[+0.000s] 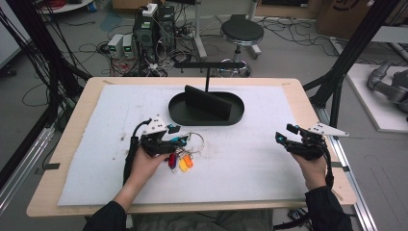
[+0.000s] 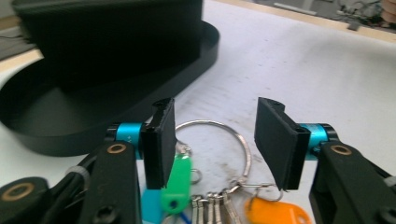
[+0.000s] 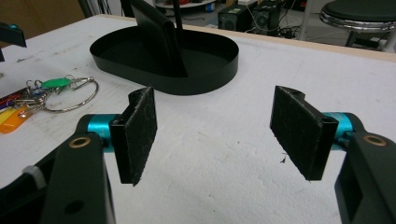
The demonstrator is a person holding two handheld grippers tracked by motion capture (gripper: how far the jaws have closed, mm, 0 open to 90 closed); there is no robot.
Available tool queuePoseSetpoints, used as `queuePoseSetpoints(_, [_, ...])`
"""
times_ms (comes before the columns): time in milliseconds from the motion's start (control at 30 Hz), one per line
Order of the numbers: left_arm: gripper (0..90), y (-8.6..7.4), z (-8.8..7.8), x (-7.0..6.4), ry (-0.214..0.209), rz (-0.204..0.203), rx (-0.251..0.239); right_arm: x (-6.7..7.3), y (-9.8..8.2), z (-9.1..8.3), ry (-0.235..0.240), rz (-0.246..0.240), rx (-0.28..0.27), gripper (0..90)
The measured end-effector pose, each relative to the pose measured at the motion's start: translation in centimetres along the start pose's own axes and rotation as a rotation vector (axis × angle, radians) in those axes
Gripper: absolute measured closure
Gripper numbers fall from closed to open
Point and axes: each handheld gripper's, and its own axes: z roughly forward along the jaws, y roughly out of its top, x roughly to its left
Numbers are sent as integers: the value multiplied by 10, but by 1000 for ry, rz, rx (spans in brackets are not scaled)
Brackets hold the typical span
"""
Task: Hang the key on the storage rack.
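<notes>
- Your left gripper (image 1: 177, 137) is hanging low over the key ring (image 1: 193, 142), nose aimed toward the black oval tray (image 1: 180, 113) beyond it.
- In the left gripper view its pads (image 2: 162, 140) are standing partly apart, astride the wire loop (image 2: 215, 144); nothing is pressing on either pad yet, so you are holding nothing.
- The loop is lying flat on the white mat (image 1: 250, 159), its near arc sitting between your jaws and the far arc reaching ahead of them toward the tray.
- The green tag (image 2: 176, 179) is tucked against the inner face of the pad on that view's left; the orange tag (image 2: 275, 214) and the bunched keys (image 2: 212, 207) are trailing back under the claw, toward your wrist.
- So the bundle's long axis is running roughly along the claw's own line: ring ahead, tags behind. My read: closing here would be catching the wire, not the tags.
- The tray with its upright divider (image 1: 208, 102) is sitting just past the ring, straight ahead of your left claw.
- Your right gripper (image 1: 284, 137) is hovering well off to the far side, jaws wide and empty over bare mat.
- From the right gripper view the keys are lying far off to that claw's left, so your left hand is clearly the nearer one for this pick.
</notes>
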Motion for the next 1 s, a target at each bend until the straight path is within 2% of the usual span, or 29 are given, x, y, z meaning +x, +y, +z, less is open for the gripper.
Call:
queuePoseSetpoints(200, [517, 1, 18, -12, -37, 16, 43, 0, 0, 0, -1, -1, -1, 324])
queuePoseSetpoints(267, [531, 1, 23, -15, -36, 35, 70, 0, 0, 0, 0, 0, 0, 324])
queuePoseSetpoints(300, [550, 1, 23, -15, -36, 35, 70, 0, 0, 0, 1, -1, 0, 324])
queuePoseSetpoints(367, [570, 0, 31, -18, -44, 31, 107, 0, 0, -1, 1, -2, 2, 324])
queuePoseSetpoints(400, [579, 0, 31, -18, -44, 31, 107, 1, 0, -1, 2, -1, 3, 324])
queuePoseSetpoints(433, [589, -1, 35, -20, -43, 34, 131, 1, 0, -1, 2, 0, 3, 324])
queuePoseSetpoints(467, [599, -1, 35, -20, -43, 34, 131, 1, 0, -1, 1, -2, 1, 324])
queuePoseSetpoints(533, [620, -3, 41, -21, -43, 42, 165, 1, 0, -1, 1, -1, 3, 324])
queuePoseSetpoints(733, [673, -7, 47, -22, -42, 61, 229, 0, -1, -2, -1, -2, 1, 324])
queuePoseSetpoints(967, [684, -9, 52, -26, -50, 81, 259, 0, -1, -2, 1, -3, 0, 324])
queuePoseSetpoints(1000, [685, -10, 55, -26, -49, 90, 279, 0, -1, -2, 1, -2, 0, 324])
